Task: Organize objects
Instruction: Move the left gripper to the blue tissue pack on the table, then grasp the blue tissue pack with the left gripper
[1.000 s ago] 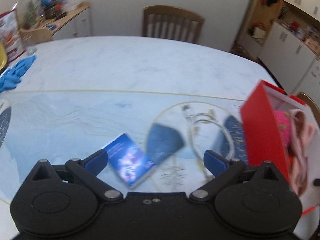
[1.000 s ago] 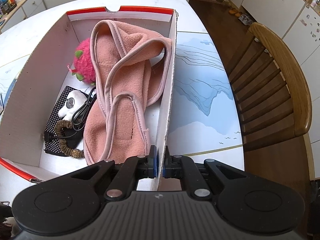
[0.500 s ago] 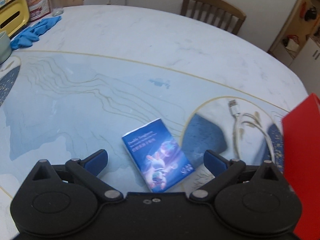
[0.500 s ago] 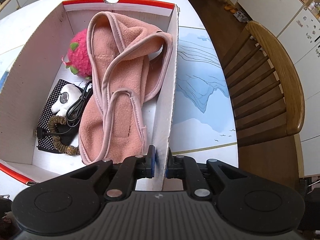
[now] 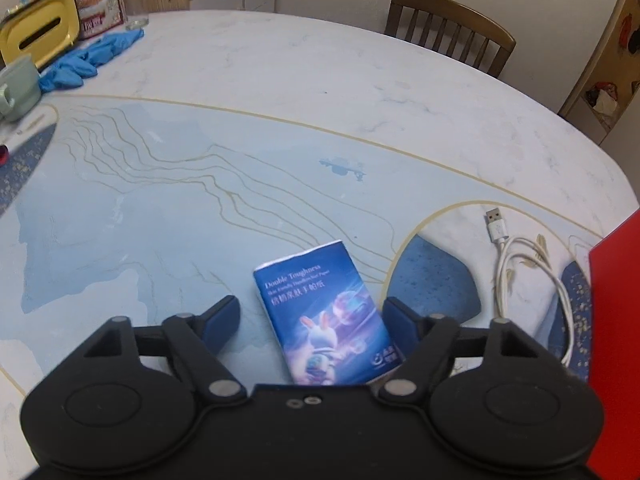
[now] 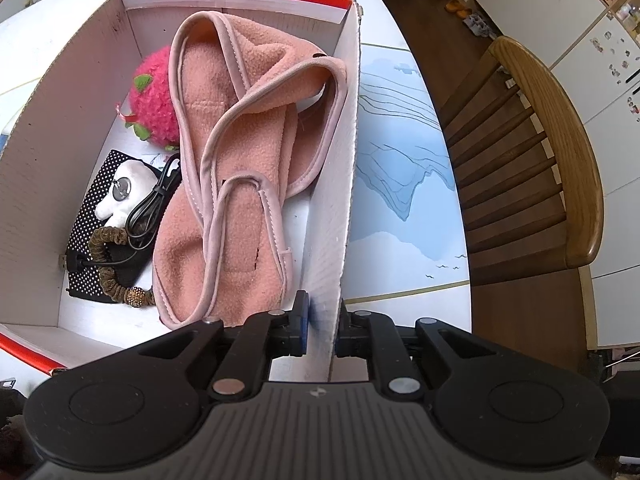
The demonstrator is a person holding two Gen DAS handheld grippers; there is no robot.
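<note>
Left gripper (image 5: pixel 312 320): jaws spread wide, holding nothing; the blue pads sit either side of the tissue pack, the right pad just beside its right edge, the left pad well apart from it.
Tissue pack (image 5: pixel 326 316): lies flat on the table between the open fingers, printed face up; its long axis runs near to far, tilted a little leftward at the far end; its near end is hidden under the gripper body.
USB cable (image 5: pixel 528 276): white, loosely looped on the table right of the pack, its plug at the far end pointing away.
Right gripper (image 6: pixel 320 326): jaws narrowed around the near end of the box's right wall, left pad inside, right pad outside; a thin gap shows at the left pad, so whether it grips cannot be told.
Red box (image 6: pixel 344 184): open-topped, at the table's right edge, long axis near to far.
Pink fleece (image 6: pixel 244 168): folded along the box's right side.
Dotted pouch (image 6: pixel 94 240): near left in the box, under a black cord and hair tie.
Pink plush (image 6: pixel 154 98): far left in the box.
Blue gloves (image 5: pixel 86 62): far left on the table.
Chair (image 5: pixel 448 28): at the far edge.
</note>
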